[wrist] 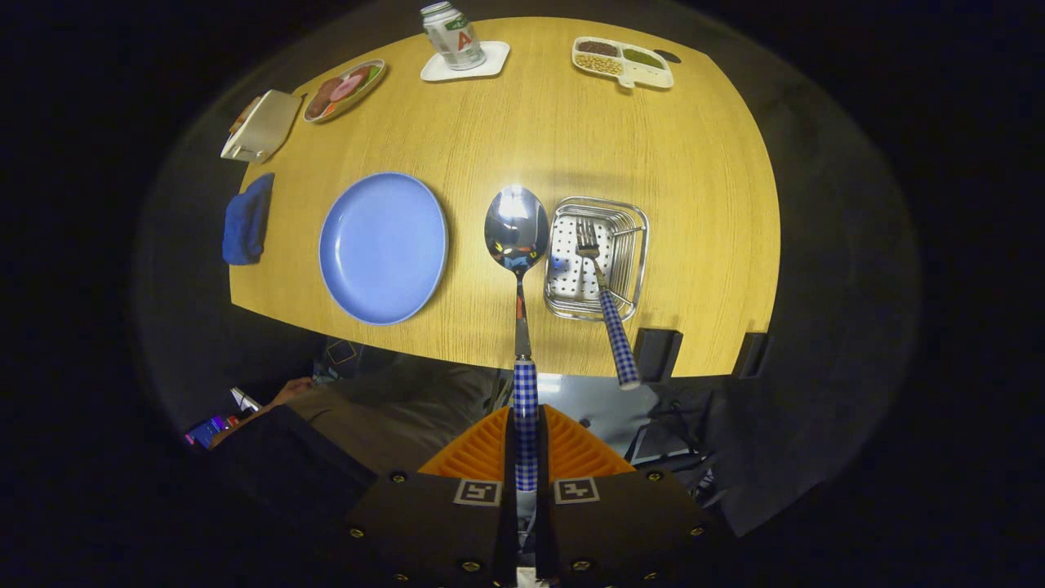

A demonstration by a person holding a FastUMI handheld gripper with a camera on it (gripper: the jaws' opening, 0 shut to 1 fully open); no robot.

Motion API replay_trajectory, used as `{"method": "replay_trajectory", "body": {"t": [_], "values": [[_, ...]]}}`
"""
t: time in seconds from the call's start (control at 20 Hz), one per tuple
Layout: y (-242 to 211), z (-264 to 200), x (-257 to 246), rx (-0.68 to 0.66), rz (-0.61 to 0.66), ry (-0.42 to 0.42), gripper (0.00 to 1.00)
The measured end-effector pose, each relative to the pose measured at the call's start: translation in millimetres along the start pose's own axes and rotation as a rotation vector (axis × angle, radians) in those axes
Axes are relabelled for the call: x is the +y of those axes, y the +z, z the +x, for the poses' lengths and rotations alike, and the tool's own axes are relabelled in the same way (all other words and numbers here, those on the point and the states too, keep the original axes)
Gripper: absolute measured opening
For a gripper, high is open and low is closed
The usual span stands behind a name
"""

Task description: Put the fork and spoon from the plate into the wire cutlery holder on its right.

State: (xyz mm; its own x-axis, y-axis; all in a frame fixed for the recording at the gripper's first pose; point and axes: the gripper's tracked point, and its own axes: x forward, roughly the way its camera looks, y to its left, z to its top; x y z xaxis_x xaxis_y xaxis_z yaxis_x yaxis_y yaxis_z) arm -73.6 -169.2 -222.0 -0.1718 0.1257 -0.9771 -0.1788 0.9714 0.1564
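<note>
My gripper (526,445) is shut on the checkered handle of the spoon (517,237), which points straight ahead of the fingers, high above the wooden table. Its shiny bowl hangs over the gap between the blue plate (383,246) and the wire cutlery holder (596,257). The plate lies bare, left of the spoon. In the holder to the right stands the fork (600,282), tines down on the perforated bottom, its checkered handle leaning out over the near rim.
A blue cloth (246,219) and a white box (261,125) lie at the table's left edge. At the far side stand a food plate (344,90), a can (451,34) on a white coaster and a divided snack tray (623,62). A person's arm (269,408) shows below the table.
</note>
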Motion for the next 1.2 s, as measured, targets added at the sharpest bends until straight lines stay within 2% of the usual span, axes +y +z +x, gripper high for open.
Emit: {"method": "replay_trajectory", "body": {"t": [0.1, 0.5, 0.7, 1.0, 1.2], "values": [[-4, -3, -5, 0.024, 0.038, 0.032, 0.09], [-5, -6, -20, 0.092, 0.113, 0.058, 0.09], [-5, 2, -18, 0.149, 0.170, 0.114, 0.09], [8, 11, -26, 0.214, 0.217, 0.099, 0.09], [10, 20, -27, 0.260, 0.172, 0.071, 0.09]]}}
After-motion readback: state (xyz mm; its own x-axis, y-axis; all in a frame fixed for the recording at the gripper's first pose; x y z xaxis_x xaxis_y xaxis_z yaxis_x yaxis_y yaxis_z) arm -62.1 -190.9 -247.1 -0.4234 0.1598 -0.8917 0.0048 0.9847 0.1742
